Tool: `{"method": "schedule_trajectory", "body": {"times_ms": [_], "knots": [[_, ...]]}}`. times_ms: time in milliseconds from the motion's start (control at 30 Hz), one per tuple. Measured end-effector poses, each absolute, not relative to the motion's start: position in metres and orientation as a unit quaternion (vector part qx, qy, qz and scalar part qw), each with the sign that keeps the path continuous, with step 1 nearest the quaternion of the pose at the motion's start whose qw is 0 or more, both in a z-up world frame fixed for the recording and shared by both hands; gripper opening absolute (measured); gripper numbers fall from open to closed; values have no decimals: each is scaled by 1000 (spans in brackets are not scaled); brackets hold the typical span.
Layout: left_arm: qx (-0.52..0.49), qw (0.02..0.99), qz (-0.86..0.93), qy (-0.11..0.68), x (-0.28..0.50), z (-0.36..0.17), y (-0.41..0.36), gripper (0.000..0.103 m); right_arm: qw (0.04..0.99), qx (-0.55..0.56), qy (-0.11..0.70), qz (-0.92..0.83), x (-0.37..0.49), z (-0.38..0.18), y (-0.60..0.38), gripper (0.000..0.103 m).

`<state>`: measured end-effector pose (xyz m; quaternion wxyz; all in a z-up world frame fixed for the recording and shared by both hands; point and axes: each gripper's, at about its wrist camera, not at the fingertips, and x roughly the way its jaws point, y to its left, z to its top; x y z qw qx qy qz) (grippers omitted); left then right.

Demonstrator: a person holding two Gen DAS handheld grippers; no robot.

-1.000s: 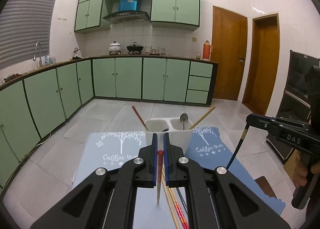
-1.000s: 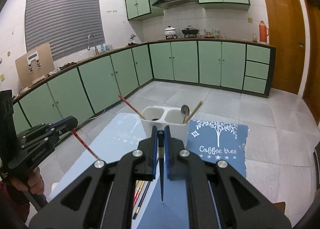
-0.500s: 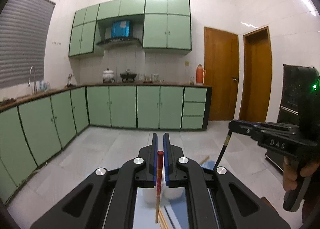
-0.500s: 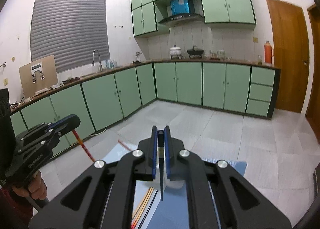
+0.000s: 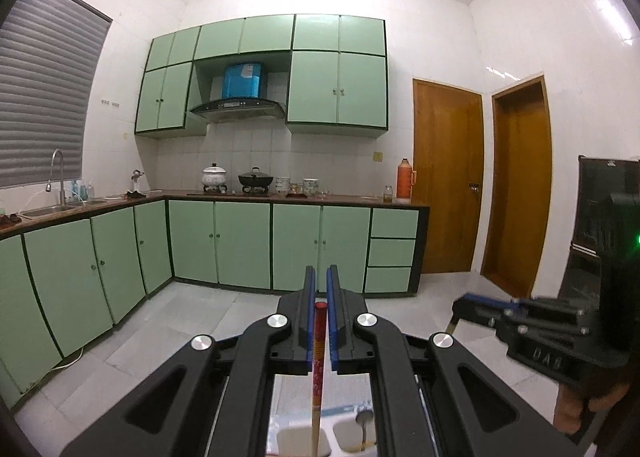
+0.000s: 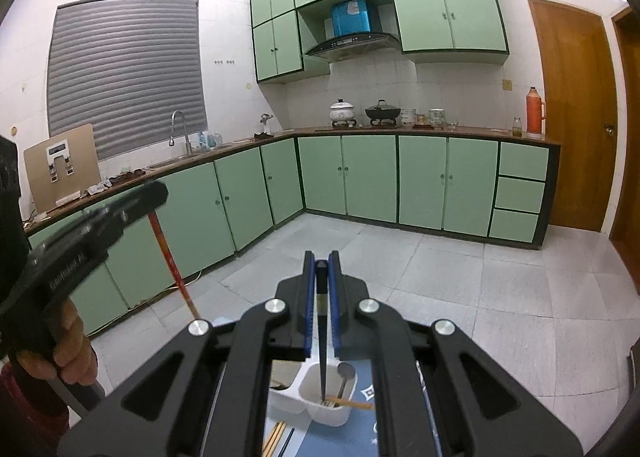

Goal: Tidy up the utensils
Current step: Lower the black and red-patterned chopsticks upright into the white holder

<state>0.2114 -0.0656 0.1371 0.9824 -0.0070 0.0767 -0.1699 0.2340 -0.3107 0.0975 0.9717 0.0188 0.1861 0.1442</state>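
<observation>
Red chopstick (image 5: 319, 361) clenched in left gripper (image 5: 320, 285) jaws; black chopstick (image 6: 321, 321) clenched in right gripper (image 6: 321, 269) jaws, over white holder (image 6: 308, 389).

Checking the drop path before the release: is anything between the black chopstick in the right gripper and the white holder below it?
Nothing visible. The right gripper is shut on the black chopstick, whose tip hangs over the white holder. That compartment already holds a spoon and a wooden chopstick, both off to the right of the tip.

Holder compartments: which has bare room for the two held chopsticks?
In the holder, the left cup looks bare. The right cup is crowded: spoon, wooden chopstick, and black chopstick hanging over it. Red chopstick hangs over the left cup.
</observation>
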Motion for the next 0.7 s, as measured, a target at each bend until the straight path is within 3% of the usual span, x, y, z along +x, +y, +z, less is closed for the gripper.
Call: {"method": "schedule_trajectory", "body": {"times_ms": [200,600,700], "knots": [[-1,984,-158,82,242,115,-74,5,971,23,196,135,263,75,-312,6],[6,976,-142,166,281,38,-68,6,959,34,246,139,288,14,-305,6],[7,973,-141,185,280,31,-65,6,958,23,251,137,284,8,-298,10]]}}
